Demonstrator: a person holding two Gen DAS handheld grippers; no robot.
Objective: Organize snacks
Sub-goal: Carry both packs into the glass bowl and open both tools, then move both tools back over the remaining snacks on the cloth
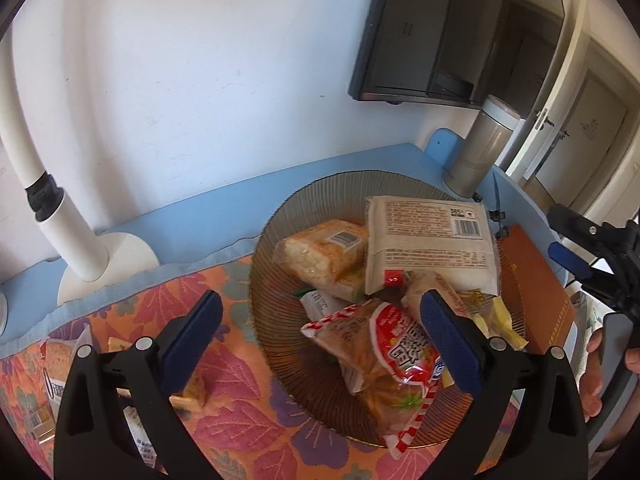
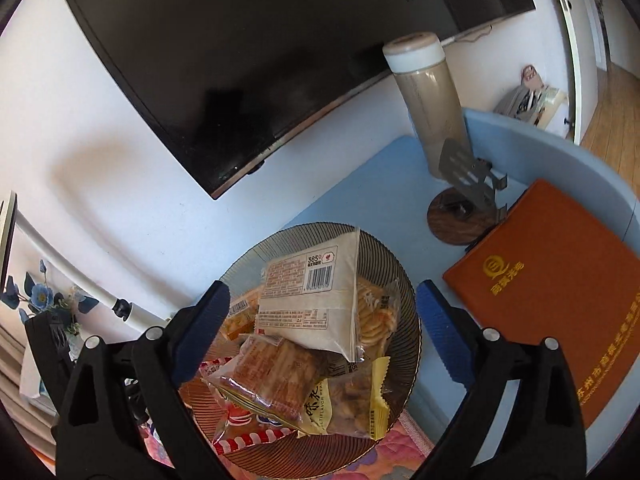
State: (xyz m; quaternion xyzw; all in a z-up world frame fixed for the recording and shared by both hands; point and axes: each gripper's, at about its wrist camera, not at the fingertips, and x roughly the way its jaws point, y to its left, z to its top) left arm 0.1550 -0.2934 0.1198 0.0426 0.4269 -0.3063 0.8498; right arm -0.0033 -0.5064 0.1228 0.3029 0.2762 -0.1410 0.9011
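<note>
- Ribbed brown glass plate on your blue table holds the snacks: crinkly wrappers, beige, red-and-white, yellow.
- Your left gripper and right gripper hover above, jaws apart, empty.

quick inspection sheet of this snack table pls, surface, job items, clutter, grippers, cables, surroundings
surface: blue table, floral cloth over its near part
job's things: ribbed glass plate piled with wrapped snacks, a pale barcode packet on top, a red-and-white bag in front; more packets loose on the cloth
clutter: orange book, tall bottle, phone stand
grippers: left gripper and right gripper both open above the plate, holding nothing
cables: nothing seen
surroundings: white wall, dark screen, white lamp, blue flowers, door
</note>
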